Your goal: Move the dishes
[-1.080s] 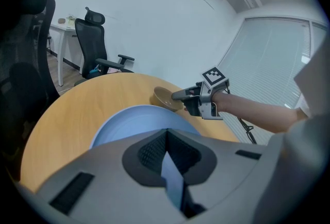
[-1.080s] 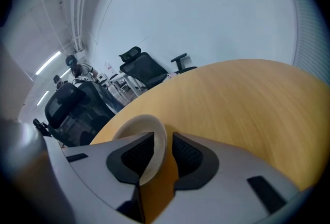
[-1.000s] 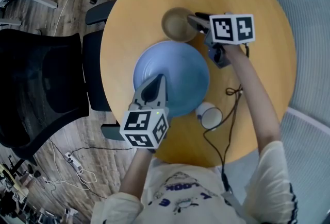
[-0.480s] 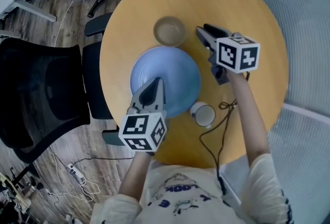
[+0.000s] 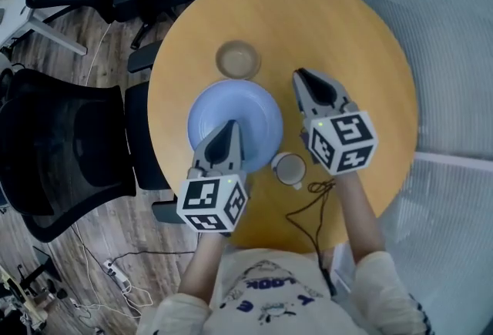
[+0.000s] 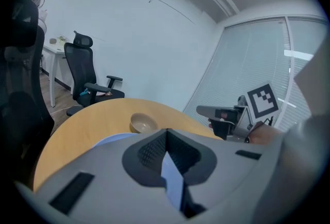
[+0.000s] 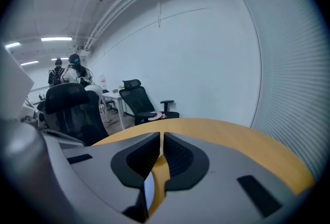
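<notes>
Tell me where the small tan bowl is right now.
In the head view, the tan bowl sits on the round table, just beyond the blue plate, left of centre.

Table (image 5: pixel 362 33): smooth matt wood. Plate (image 5: pixel 258 106), bowl (image 5: pixel 238 60), mug (image 5: pixel 290 169): smooth, slight gloss, ceramic-looking. Floor (image 5: pixel 85 241): wood planks w/ grain. Chair (image 5: pixel 69 156): black mesh back. Shirt (image 5: pixel 269 291): pale cloth.

Blue plate (image 5: pixel 254 112) between small bowl (image 5: pixel 237 59) and white cup (image 5: pixel 290 169); left gripper (image 5: pixel 233 125) seemingly above plate.
</notes>
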